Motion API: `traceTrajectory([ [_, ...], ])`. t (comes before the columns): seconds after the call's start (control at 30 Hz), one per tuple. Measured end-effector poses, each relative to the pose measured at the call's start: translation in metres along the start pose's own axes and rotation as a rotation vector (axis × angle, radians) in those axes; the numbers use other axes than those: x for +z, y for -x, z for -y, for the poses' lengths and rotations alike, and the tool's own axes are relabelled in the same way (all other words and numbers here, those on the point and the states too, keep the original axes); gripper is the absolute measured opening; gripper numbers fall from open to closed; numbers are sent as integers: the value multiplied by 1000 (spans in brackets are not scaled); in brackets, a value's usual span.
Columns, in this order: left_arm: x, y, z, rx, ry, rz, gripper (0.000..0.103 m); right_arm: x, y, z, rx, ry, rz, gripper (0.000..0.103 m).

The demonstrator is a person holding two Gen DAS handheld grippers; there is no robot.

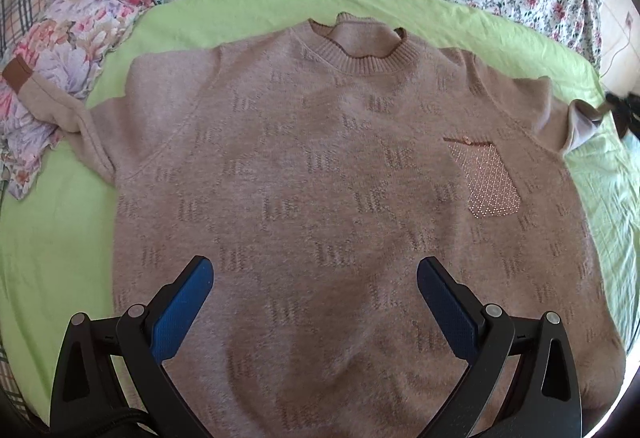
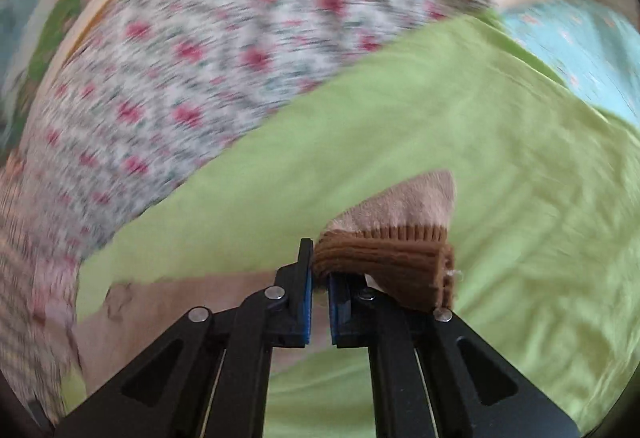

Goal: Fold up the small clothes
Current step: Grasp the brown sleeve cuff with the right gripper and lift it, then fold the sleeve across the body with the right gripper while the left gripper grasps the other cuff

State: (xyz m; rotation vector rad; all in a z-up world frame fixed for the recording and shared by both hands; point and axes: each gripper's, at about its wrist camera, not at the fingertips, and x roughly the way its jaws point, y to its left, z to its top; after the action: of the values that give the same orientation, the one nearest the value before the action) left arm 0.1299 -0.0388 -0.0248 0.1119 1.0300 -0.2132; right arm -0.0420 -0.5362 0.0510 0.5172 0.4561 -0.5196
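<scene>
Right claw (image 2: 318,278) pinches the sweater's (image 1: 320,178) brown cuff (image 2: 384,266); left claw (image 1: 314,278) gapes wide above the sweater, holding nothing.

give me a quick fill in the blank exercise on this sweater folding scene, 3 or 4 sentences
1. The sweater lies spread on a ____ sheet.
2. The right gripper is shut on the sweater's brown ____.
3. The left gripper hangs over the sweater with its fingers ____.
4. The sparkly pocket sits on the chest, below the ribbed ____.

Missing words: green; cuff; open; collar
</scene>
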Motion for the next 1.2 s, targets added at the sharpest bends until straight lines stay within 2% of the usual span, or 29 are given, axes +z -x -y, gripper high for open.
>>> traceTrajectory([
  [0.13,-5,9,-17,-8,42,18,102,-10,-6,-93,183,166,-68,7],
  [0.27,-13,18,-38,-16,89,33,102,-42,-19,-203,372,315,-188,7],
  [0.37,-20,23,-54,-19,118,41,102,-73,-33,-275,482,385,-275,7],
  [0.47,-25,25,-68,-26,146,47,102,-106,-63,-327,561,418,-363,7],
  [0.63,-28,23,-85,-85,192,48,102,-152,-110,-381,624,442,-499,7],
  [0.77,-19,11,-94,-157,222,46,102,-179,-140,-384,598,384,-589,13],
  [0.83,-13,1,-94,-186,224,35,102,-182,-145,-371,602,331,-609,24],
  [1.03,21,-39,-67,-257,187,-2,102,-159,-128,-325,563,220,-536,36],
  [1.1,35,-52,-53,-248,154,-4,102,-147,-114,-303,518,193,-475,37],
  [1.17,53,-71,-39,-203,119,-15,101,-136,-99,-279,480,159,-421,38],
  [1.2,60,-77,-36,-190,111,-9,95,-133,-92,-269,471,144,-403,38],
])
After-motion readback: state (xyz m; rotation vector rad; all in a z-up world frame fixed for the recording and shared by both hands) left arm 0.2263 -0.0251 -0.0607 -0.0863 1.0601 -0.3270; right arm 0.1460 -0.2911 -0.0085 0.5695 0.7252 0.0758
